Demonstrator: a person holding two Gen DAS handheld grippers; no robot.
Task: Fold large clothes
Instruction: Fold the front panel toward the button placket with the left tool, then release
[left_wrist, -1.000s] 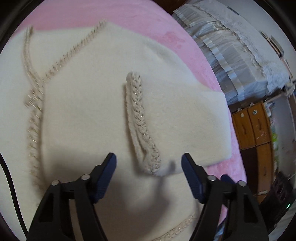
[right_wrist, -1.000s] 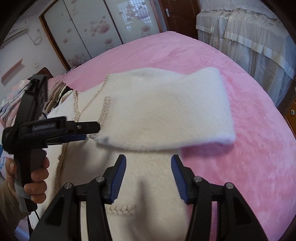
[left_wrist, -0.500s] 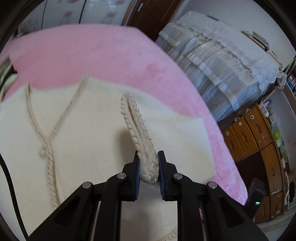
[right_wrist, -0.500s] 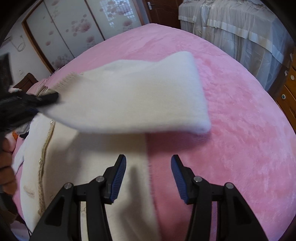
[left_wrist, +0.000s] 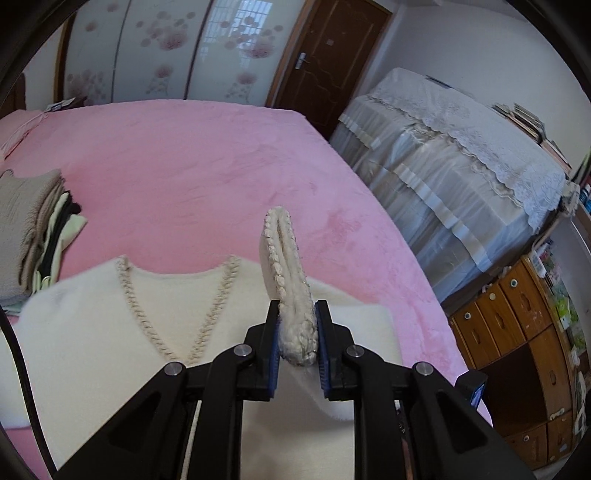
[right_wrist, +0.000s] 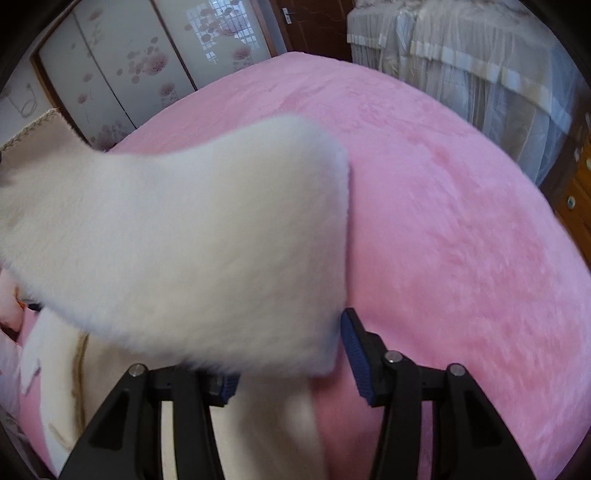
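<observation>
- Two hand-held grippers are seen above the pink bed (left_wrist: 192, 173).
- The braided cuff (left_wrist: 291, 295) of the cream cardigan (left_wrist: 92, 332) is clamped by the left hand-held gripper (left_wrist: 297, 345), lifted off the bed.
- The right hand-held gripper (right_wrist: 291, 354) is held wide apart, empty, beneath the raised sleeve (right_wrist: 184, 240).

Both views are fisheye, each looking forward along its own gripper's 2 black fingers. The left wrist view sits low and close over the cream knitted cardigan (left_wrist: 92, 332), facing the brown wooden door (left_wrist: 328, 62). The right wrist view faces the sliding floral wardrobe panels (right_wrist: 155, 55). Both share the fluffy pink bedspread (left_wrist: 184, 162) (right_wrist: 461, 240).
</observation>
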